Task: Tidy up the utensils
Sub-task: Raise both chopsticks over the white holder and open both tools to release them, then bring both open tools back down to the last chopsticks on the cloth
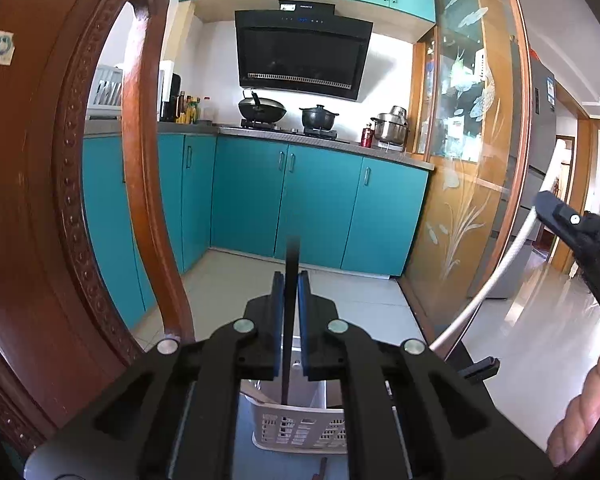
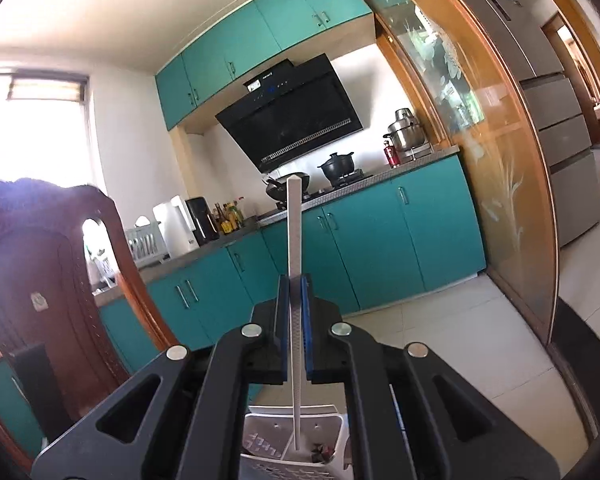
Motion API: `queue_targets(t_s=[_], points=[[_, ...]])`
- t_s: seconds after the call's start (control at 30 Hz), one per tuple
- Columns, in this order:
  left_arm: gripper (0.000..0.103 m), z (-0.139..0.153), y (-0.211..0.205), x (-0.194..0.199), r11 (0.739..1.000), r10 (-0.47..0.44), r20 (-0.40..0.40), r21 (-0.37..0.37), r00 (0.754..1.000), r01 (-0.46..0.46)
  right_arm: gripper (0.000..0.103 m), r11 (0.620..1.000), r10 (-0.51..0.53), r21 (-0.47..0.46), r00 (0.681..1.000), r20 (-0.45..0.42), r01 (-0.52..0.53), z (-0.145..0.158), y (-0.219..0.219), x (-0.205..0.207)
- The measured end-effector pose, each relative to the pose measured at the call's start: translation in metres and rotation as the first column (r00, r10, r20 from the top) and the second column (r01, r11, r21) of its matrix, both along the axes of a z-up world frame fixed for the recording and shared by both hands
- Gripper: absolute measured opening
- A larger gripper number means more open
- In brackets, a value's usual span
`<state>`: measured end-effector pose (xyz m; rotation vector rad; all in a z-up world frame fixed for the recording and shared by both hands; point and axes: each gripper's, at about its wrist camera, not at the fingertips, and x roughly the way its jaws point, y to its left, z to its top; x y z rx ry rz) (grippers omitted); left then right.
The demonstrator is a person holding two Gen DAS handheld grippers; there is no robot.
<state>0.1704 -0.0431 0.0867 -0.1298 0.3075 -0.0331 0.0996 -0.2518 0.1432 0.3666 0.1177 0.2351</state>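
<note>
Black, matte and angular, the left gripper [image 1: 291,280] fills the bottom centre of its view, its blue-padded jaws pinched narrow on a thin, flat black utensil handle [image 1: 291,264] that stands upright between them. That handle's lower end drops into a white perforated plastic basket [image 1: 300,428] at the bottom edge, just under the fingers. In the right wrist view the right gripper [image 2: 294,284] is likewise clamped tight, holding a slim white utensil handle [image 2: 293,240] with a fine dimpled texture, upright, its lower end reaching into the same lattice-walled basket [image 2: 332,420] at bottom centre. From the left view that white handle [image 1: 512,248] curves across the right side beside the other gripper's black body, with a hand [image 1: 588,396] at the lower right. A carved, glossy dark-wood chair back [image 1: 60,208] arcs down the left. Behind stand smooth teal cabinets [image 1: 320,204] and a black range hood [image 1: 300,56].
</note>
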Motion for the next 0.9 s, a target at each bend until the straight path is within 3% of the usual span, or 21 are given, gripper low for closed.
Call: queue_targets(t_s=[0.13, 0.33, 0.57, 0.73, 0.83, 0.9], points=[[0.007, -0.002, 0.002, -0.001, 1.0, -0.004, -0.002, 0.001, 1.0, 0.004, 0.006, 0.998, -0.002, -0.065, 0.999, -0.039, -0.001, -0.016, 0.015, 0.014], [0.017, 0.004, 0.008, -0.005, 1.0, 0.0, 0.011, -0.026, 1.0, 0.0, 0.006, 0.992, 0.041, -0.115, 0.994, -0.097, -0.052, -0.029, 0.032, 0.019], [0.021, 0.006, 0.014, -0.019, 1.0, 0.005, 0.033, -0.028, 0.999, -0.004, 0.019, 0.985, 0.05, -0.162, 0.998, -0.04, -0.056, -0.015, 0.038, -0.012], [0.022, 0.003, 0.02, -0.038, 1.0, 0.03, 0.068, -0.012, 0.997, -0.029, 0.02, 0.967, 0.175, -0.176, 0.983, -0.056, -0.182, -0.025, 0.043, -0.05], [0.025, -0.006, 0.024, -0.051, 0.999, 0.045, 0.071, 0.002, 0.996, -0.045, 0.02, 0.933, 0.26, -0.218, 0.955, -0.142, -0.287, -0.062, 0.054, -0.064], [0.027, -0.014, 0.026, -0.056, 0.999, 0.049, 0.054, 0.019, 0.997, -0.05, 0.02, 0.907, 0.263, -0.249, 0.92, -0.292, -0.339, -0.104, 0.065, -0.055]])
